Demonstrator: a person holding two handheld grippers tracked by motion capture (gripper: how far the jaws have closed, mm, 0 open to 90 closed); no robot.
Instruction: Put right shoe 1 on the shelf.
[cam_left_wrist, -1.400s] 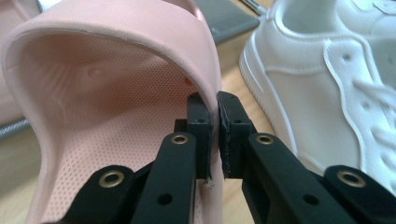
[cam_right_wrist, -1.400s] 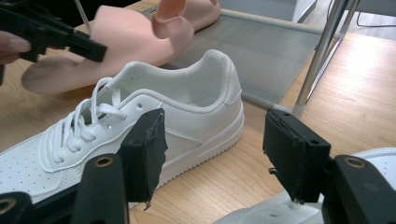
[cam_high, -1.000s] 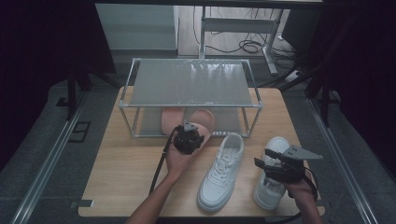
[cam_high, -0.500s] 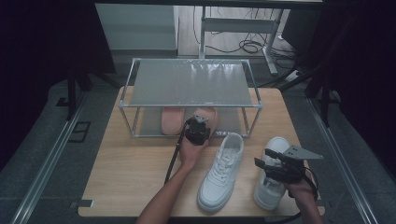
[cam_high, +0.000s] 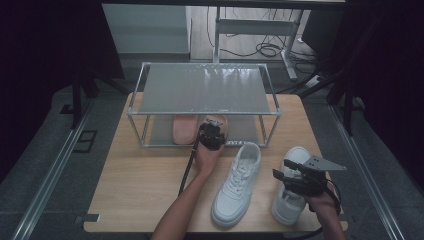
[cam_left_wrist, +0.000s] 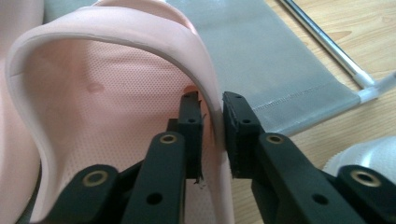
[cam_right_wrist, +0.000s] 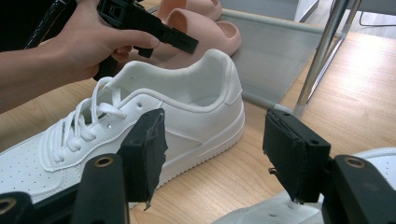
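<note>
Pink slipper lies on the lower shelf of the metal shoe rack, its open rear edge facing the front of the rack; a second pink slipper sits just beside it on the same shelf. The left gripper straddles the rear rim of the first slipper, one jaw inside the shoe and one outside. Its jaws have just been opening; they stand narrow, with the thin rim between them and a slight gap showing at the pads, so the rim is not pinched. In the high view this gripper sits at the front edge of the rack's lower shelf.

In front of the rack, on the wooden table, a white sneaker lies with its heel toward the rack. A second white sneaker lies farther from the rack's right front post, under the right gripper. The right gripper's jaws stand wide apart, with nothing between them.
</note>
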